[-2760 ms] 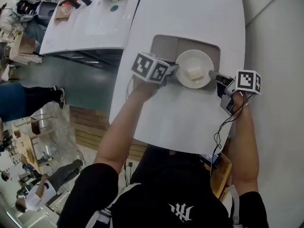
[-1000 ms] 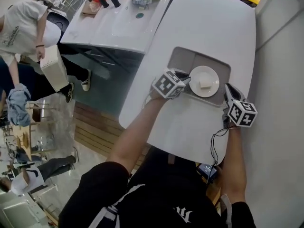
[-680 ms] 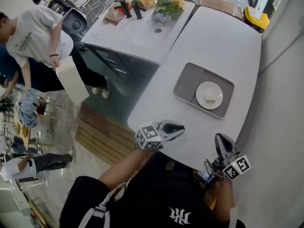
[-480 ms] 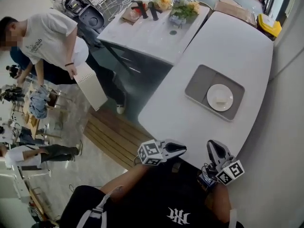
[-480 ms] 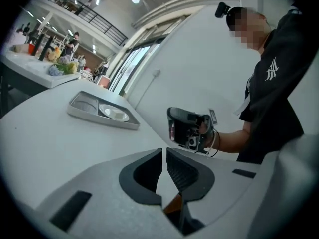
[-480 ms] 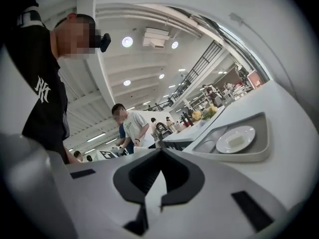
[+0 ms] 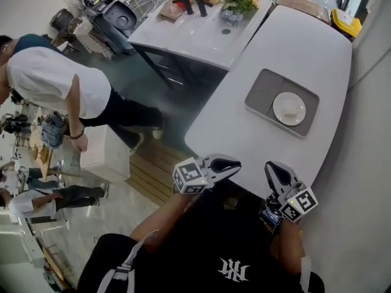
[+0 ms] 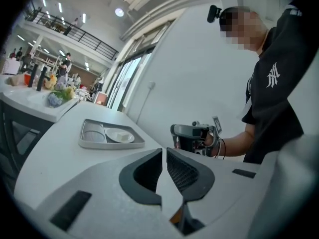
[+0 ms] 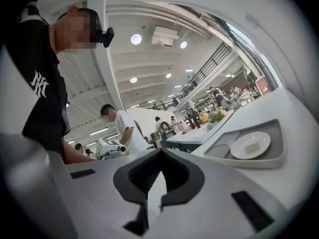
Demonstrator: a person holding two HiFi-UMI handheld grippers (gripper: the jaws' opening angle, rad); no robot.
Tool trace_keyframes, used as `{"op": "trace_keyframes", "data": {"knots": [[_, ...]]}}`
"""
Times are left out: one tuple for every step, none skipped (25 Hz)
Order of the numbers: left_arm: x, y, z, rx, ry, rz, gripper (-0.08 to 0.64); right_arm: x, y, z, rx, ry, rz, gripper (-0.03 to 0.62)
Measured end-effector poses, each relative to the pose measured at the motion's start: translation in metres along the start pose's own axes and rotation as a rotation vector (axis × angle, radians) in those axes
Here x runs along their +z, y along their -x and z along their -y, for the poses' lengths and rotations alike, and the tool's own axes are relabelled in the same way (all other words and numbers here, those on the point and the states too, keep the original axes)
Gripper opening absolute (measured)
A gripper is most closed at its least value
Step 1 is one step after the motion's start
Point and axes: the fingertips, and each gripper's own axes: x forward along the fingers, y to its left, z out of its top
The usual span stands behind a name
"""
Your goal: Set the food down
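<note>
The grey tray [image 7: 259, 93] lies flat on the white table [image 7: 293, 47]. In it sits a white plate [image 7: 289, 108] carrying a pale block of food [image 7: 293, 113]. Both grippers hang at the table's near end, far from the tray and holding nothing. My left gripper [image 7: 235, 162] is barely open, a thin slit showing between its tips [image 8: 164, 150]. My right gripper [image 7: 273, 168] is shut, its tips meeting [image 9: 159, 151]. The tray [image 8: 109, 142] and plate [image 8: 119, 135] show beyond the left jaws. The tray [image 9: 249, 161] and the food [image 9: 254, 143] also show at the right.
A second white table [image 7: 195, 29] with flowers [image 7: 238, 2] stands at the back left. A person in a white shirt [image 7: 55, 84] bends over a white crate [image 7: 104, 154] on the floor to the left. A wall runs along the right.
Both grippers let go of the tray and drew back to the table's near end. The tray, plate and food stay on the table. The person with the white crate moved.
</note>
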Motion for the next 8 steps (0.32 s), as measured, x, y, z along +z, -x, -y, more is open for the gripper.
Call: {"op": "trace_keyframes", "data": {"knots": [[0.004, 0.004, 0.001, -0.021, -0.019, 0.002, 0.029, 0.003, 0.000, -0.007, -0.022, 0.017, 0.000, 0.003], [0.007, 0.008, 0.002, -0.044, -0.038, 0.002, 0.029, 0.006, 0.001, -0.013, -0.048, 0.033, -0.001, 0.003], [0.010, 0.010, 0.003, -0.066, -0.059, 0.001, 0.029, 0.007, 0.001, -0.018, -0.074, 0.044, -0.003, 0.003], [0.012, 0.013, 0.003, -0.085, -0.081, 0.001, 0.029, 0.007, 0.001, -0.021, -0.099, 0.050, -0.008, 0.003], [0.015, 0.014, 0.001, -0.102, -0.101, 0.002, 0.029, 0.005, 0.000, -0.022, -0.121, 0.054, -0.014, 0.003], [0.018, 0.015, -0.003, -0.118, -0.120, 0.005, 0.029, 0.002, -0.004, -0.022, -0.140, 0.056, -0.022, 0.003], [0.021, 0.016, -0.008, -0.133, -0.138, 0.009, 0.029, 0.000, -0.009, -0.021, -0.158, 0.058, -0.029, 0.003], [0.024, 0.017, -0.013, -0.147, -0.156, 0.014, 0.029, -0.003, -0.015, -0.020, -0.174, 0.061, -0.035, 0.003]]}}
